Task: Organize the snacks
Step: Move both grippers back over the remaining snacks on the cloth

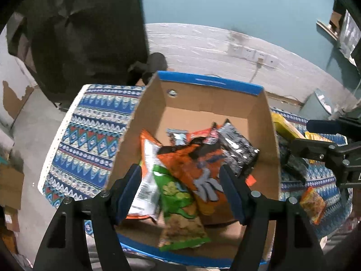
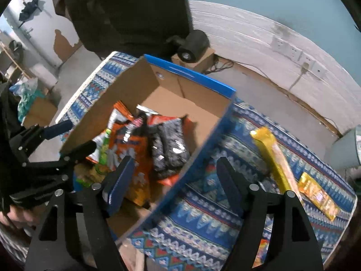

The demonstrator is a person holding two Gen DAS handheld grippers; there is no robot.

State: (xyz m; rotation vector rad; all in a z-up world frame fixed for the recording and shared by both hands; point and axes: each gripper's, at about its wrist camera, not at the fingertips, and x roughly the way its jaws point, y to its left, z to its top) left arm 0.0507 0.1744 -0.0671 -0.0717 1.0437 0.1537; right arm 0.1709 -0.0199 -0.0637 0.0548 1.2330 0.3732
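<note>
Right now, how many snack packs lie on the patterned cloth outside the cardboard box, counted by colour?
Yellow packs: 2
Orange pack: 1
Black pack, partly hidden by the right tool: 1
Total: 4

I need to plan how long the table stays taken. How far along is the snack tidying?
Well underway. Several bags already lie in the cardboard box, including a green bag and a black pack. Both tongs, left and right, are open and hold nothing. Left on the tablecloth: a long yellow pack, a smaller yellow pack.
</note>
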